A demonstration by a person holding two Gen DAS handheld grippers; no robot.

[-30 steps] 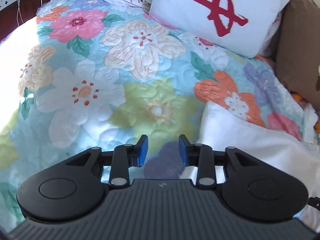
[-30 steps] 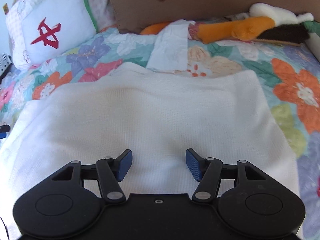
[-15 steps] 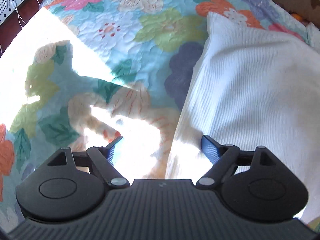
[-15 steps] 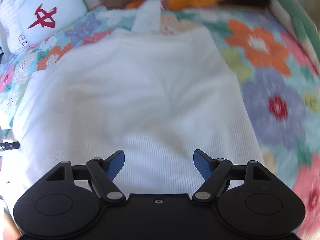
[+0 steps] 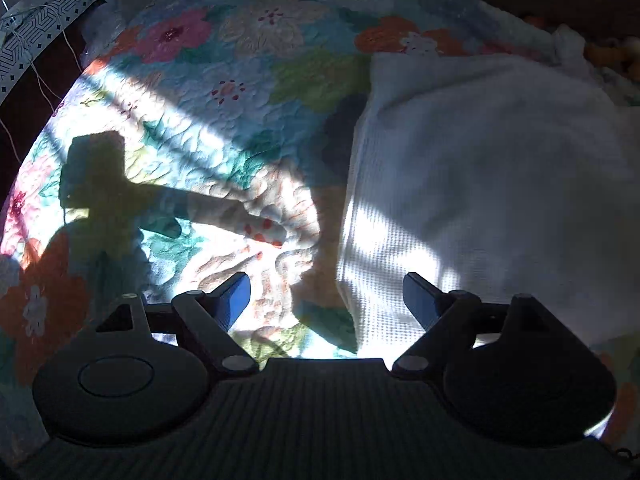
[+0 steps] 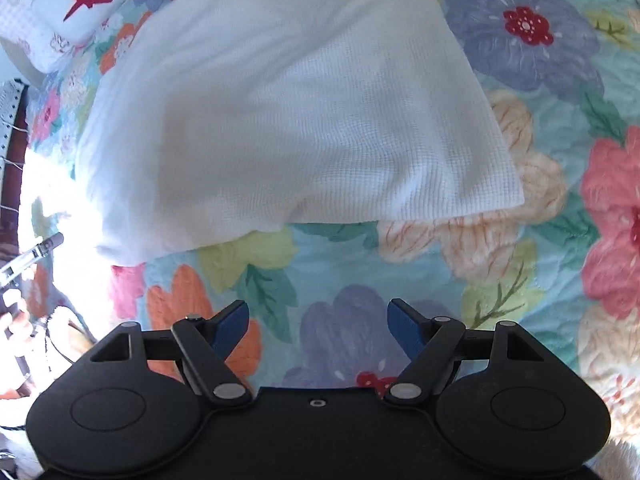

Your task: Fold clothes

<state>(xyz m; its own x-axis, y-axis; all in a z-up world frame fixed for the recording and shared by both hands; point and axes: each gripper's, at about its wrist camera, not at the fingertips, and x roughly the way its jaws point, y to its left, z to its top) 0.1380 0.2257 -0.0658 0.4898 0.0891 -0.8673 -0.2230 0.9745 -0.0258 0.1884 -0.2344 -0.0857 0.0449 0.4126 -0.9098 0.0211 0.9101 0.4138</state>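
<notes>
— Where does the white waffle-knit garment (image 6: 288, 112) lie?
— Flat on the floral quilt (image 6: 540, 240) of the bed, with its near hem facing the right tongs (image 6: 318, 326). From the left wrist view the same white garment (image 5: 480, 184) fills the right half of the scene, its left edge running toward the pillows.

— And the right tongs?
— Spread wide, holding nothing. They hang over bare quilt, just short of the hem, above a purple flower.

— The left tongs (image 5: 326, 296)?
— Also spread wide and empty. Their right blue pad sits over the garment's near left corner, the left pad over the quilt; whether either touches cloth cannot be told.

— Anything else?
— A white pillow with a red character (image 6: 76, 0) rests at the head of the bed, beyond the garment. Sunlight falls in patches on the quilt, and a dark shadow (image 5: 100, 184) crosses it left of the garment.
</notes>
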